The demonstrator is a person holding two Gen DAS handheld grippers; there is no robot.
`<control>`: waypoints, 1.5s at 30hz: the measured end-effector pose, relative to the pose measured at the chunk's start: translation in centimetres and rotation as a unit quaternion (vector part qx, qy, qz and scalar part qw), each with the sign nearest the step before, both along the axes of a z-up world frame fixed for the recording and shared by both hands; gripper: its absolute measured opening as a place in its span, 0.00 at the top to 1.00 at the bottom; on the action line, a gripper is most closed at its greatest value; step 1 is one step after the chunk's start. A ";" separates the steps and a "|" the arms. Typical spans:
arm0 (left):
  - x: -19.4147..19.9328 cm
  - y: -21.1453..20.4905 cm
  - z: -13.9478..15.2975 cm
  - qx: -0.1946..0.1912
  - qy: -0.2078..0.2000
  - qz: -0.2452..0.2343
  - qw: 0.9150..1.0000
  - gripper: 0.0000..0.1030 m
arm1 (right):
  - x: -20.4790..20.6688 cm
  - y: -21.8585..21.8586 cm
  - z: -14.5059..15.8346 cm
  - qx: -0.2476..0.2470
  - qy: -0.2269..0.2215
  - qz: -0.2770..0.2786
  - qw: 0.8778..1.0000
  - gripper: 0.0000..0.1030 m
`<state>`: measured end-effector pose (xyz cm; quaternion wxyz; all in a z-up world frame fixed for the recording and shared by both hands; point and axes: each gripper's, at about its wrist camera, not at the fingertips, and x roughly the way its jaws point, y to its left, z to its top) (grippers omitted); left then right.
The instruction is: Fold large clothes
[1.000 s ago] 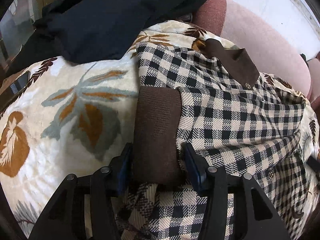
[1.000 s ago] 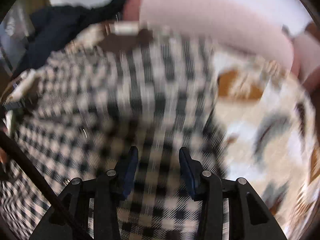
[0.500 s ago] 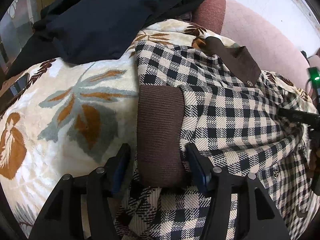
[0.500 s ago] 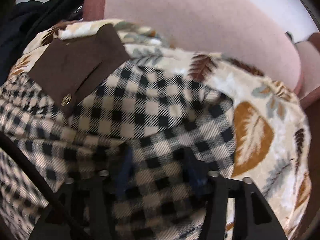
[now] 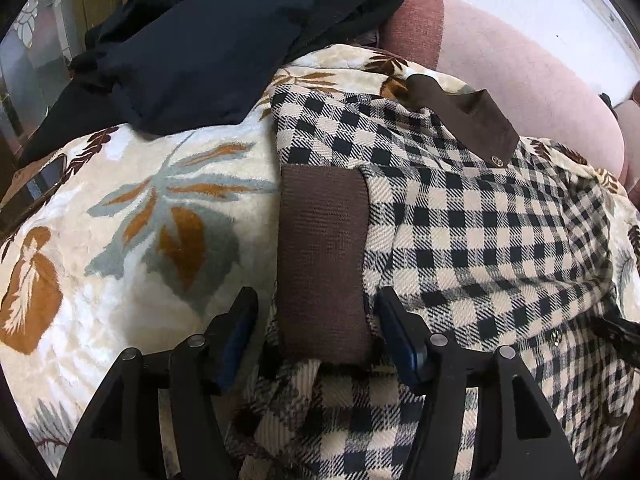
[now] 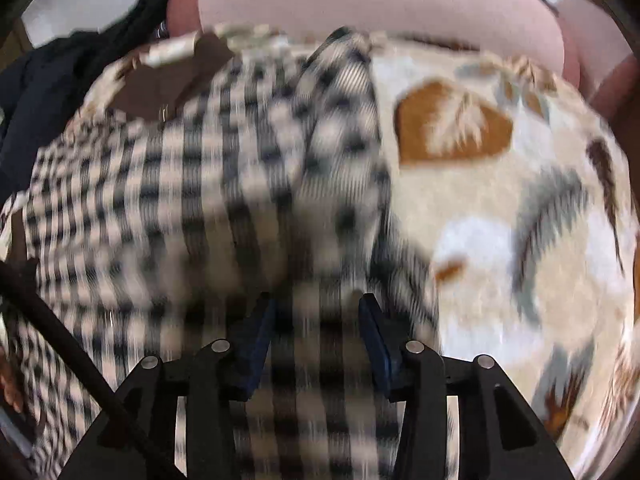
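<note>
A cream and black checked jacket with a brown collar lies on a leaf-patterned blanket. Its sleeve is folded across the body, and the brown knit cuff lies between the open fingers of my left gripper, which rests over it without pinching. In the right wrist view the jacket is blurred; my right gripper is open over checked cloth near the jacket's right edge.
A dark navy garment is piled at the back left. A pink sofa back runs behind the blanket; it also shows in the right wrist view. Bare blanket lies to the right of the jacket.
My left gripper has drawn back slightly from the cuff, still open. My right gripper has swung back over the jacket's right side; the view is blurred by motion.
</note>
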<state>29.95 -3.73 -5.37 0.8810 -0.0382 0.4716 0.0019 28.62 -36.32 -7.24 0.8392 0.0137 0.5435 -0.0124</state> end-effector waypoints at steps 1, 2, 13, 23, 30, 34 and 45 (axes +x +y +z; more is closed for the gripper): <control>-0.4 0.0 0.2 -0.002 0.002 -0.002 1.000 0.41 | -0.7 0.3 0.5 -0.008 -0.008 0.008 1.000 0.54; -0.9 0.1 0.6 -0.005 0.004 -0.003 1.000 0.41 | -1.5 0.7 1.5 -0.013 -0.024 0.018 0.999 0.54; -4.0 3.4 0.3 -0.095 0.055 0.001 0.994 0.44 | 2.3 10.3 9.8 0.063 -0.088 0.112 0.988 0.38; -5.5 5.9 0.0 -0.164 0.050 -0.031 0.985 0.46 | 8.4 27.8 5.6 0.032 -0.047 0.272 0.961 0.32; -6.2 7.2 0.4 -0.185 0.055 -0.011 0.981 0.48 | 8.1 32.4 1.9 -0.072 -0.027 0.312 0.947 0.92; -6.6 8.1 1.1 -0.197 0.046 0.006 0.979 0.48 | 8.2 31.1 4.7 -0.037 -0.081 0.275 0.957 0.93; -7.0 7.1 3.9 -0.121 -0.018 0.001 0.992 0.48 | 10.0 29.2 6.2 0.040 -0.097 0.227 0.968 0.60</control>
